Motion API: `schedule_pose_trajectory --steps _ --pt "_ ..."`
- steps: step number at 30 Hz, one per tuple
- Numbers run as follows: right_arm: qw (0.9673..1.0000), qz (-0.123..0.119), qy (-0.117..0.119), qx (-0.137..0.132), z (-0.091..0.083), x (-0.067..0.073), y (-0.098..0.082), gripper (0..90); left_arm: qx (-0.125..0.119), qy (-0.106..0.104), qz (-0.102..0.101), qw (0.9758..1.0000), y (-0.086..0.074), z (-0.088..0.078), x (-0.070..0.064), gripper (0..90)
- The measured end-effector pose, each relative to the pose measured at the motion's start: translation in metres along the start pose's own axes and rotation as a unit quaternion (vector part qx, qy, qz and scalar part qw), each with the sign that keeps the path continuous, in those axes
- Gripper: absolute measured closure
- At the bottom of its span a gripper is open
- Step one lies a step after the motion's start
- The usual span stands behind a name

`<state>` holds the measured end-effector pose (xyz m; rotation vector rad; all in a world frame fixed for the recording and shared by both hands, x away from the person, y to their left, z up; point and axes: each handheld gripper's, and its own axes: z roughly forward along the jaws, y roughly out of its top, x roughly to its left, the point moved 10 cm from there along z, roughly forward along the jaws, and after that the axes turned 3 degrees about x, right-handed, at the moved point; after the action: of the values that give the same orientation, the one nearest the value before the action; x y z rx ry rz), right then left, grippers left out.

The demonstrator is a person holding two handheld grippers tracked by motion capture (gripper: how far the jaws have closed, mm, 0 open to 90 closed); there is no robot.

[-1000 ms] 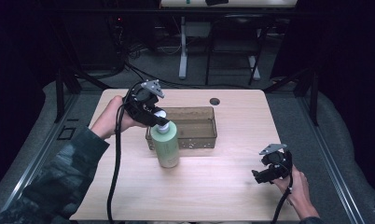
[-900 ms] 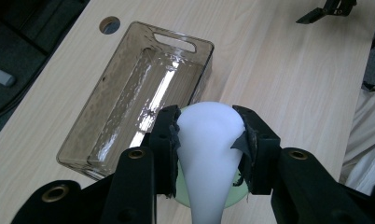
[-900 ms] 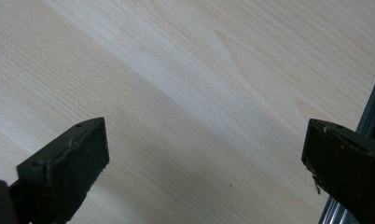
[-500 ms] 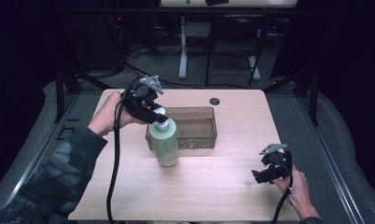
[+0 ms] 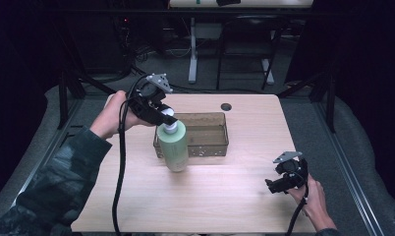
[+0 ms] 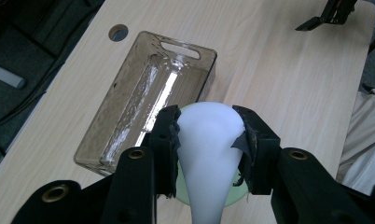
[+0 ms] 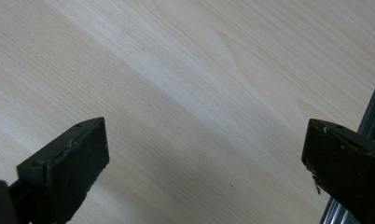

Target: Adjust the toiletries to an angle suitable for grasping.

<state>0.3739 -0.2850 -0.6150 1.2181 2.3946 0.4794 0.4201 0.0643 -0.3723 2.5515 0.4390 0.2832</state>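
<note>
The left tool [image 5: 162, 112] clamps the white cap of a green bottle [image 5: 174, 146] standing just before the smoky bin [image 5: 205, 142]. Well right of the bin, the right tool [image 5: 279, 184] hovers low over the desk [image 5: 235, 196], jaws wide; the left gripper view reveals the bin's handle slot.

The pale wood-grain surface [image 5: 225, 196] is lit brightly from above while the room behind it sinks into near black; the high view is soft and grainy; in the left gripper view a white streak of glare runs along the floor of the clear brownish plastic bin [image 6: 148, 98], and the white rounded cap [image 6: 209, 140] is blown out and blurred; in the right gripper view a diagonal band of brightness crosses the wood, and the black fingers [image 7: 64, 163] sit dim and out of focus.
</note>
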Motion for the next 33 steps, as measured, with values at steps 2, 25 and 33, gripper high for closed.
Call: schedule_pose_trajectory --steps 2,25,33 --pt "1.0000 -0.002 -0.001 0.000 0.000 0.000 0.000 0.0 -0.002 0.000 -0.001 1.0000 0.001 -0.002 0.000 62.8" --pt "1.0000 0.000 0.000 0.001 0.000 0.000 -0.001 0.1 -0.009 0.014 0.001 0.9999 0.013 -0.019 0.006 62.8" --pt "1.0000 -0.001 0.003 0.001 0.000 0.001 -0.001 0.1 -0.013 0.013 0.001 0.9998 0.018 -0.026 0.011 62.8"
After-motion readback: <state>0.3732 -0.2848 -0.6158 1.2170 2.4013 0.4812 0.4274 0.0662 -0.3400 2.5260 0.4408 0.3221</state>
